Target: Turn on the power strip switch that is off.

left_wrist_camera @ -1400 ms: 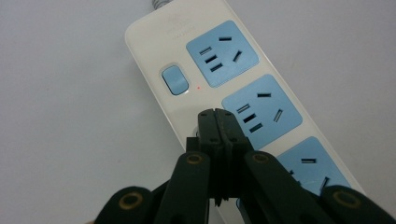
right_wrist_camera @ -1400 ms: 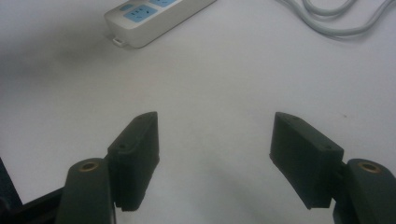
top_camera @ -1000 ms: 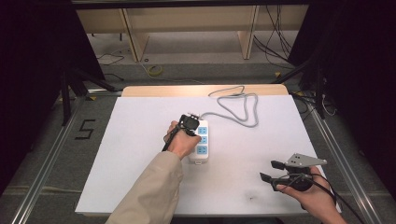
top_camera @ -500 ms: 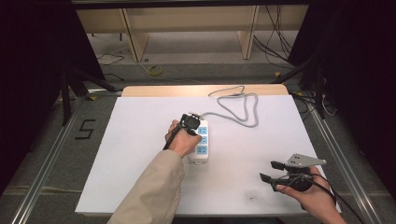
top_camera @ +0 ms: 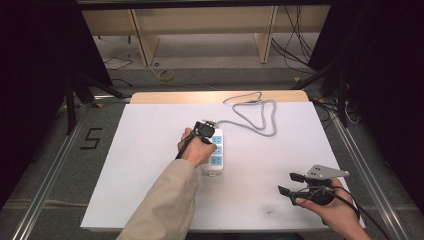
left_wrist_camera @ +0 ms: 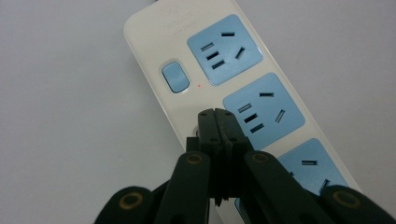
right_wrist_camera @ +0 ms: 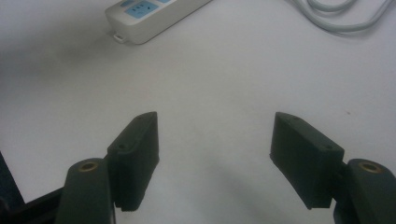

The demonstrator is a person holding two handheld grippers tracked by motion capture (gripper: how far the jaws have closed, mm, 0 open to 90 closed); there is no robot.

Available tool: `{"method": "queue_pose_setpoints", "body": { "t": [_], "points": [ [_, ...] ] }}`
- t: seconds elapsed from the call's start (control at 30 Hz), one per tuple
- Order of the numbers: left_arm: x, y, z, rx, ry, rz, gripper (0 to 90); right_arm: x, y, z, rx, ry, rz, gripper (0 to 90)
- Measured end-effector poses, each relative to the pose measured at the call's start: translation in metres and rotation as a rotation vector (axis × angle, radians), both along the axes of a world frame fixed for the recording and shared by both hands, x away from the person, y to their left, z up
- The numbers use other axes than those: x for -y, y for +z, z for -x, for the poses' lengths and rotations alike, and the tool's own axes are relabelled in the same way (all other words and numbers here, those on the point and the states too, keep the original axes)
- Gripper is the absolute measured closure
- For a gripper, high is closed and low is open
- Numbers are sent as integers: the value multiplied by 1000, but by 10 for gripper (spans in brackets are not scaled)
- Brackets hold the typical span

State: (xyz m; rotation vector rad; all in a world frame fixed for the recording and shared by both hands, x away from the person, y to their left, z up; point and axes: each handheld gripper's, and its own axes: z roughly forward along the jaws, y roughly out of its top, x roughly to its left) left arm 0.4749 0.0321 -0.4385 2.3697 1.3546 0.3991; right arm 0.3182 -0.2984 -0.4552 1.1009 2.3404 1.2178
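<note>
The left tool (left_wrist_camera: 217, 116) has its two jaws pressed together with nothing between them, and its joined tip rests on or just above the white body of the power strip (left_wrist_camera: 154, 60), directly below the small blue rocker switch (left_wrist_camera: 174, 76) and to the left of the middle blue socket (left_wrist_camera: 264, 111); whether the tip actually touches the plastic cannot be told. A tiny red dot (left_wrist_camera: 200, 85) sits just right of the switch, too small to say whether it is a lit lamp. Judged from this, the work in hand is pressing the switch with the closed tip: the approach looks done, while the press itself is left, since the tip is short of the button. In the high view the strip (top_camera: 216, 150) lies on the white counter (top_camera: 140, 150) under the left tool (top_camera: 204, 129), its grey cord (top_camera: 260, 112) looping away beyond it. To the right, well apart from the strip, the right tool (right_wrist_camera: 215, 154) hovers over bare counter with its jaws spread wide and nothing between them, the strip's near end (right_wrist_camera: 140, 18) far ahead and to the left of its jaws; it seems to have no part in this step
</note>
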Motion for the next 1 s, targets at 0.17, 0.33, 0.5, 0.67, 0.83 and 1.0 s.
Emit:
{"method": "queue_pose_setpoints", "body": {
  "t": [0.17,0.33,0.5,0.67,0.83,1.0],
  "points": [
    [2,0,-1,-5,4,-13,900,0,0,0,-1,0,0,330],
    [2,1,-2,-14,10,-7,900,0,0,0,-1,-1,0,330],
    [2,1,-3,-24,15,-8,900,0,0,0,0,0,2,330],
    [4,0,-2,-21,10,-30,900,0,0,0,1,1,2,330],
    [4,0,-2,-21,12,-29,900,0,0,0,0,0,2,330],
    [5,0,-1,-18,19,-30,900,0,0,0,1,1,0,330]
  ]
}}
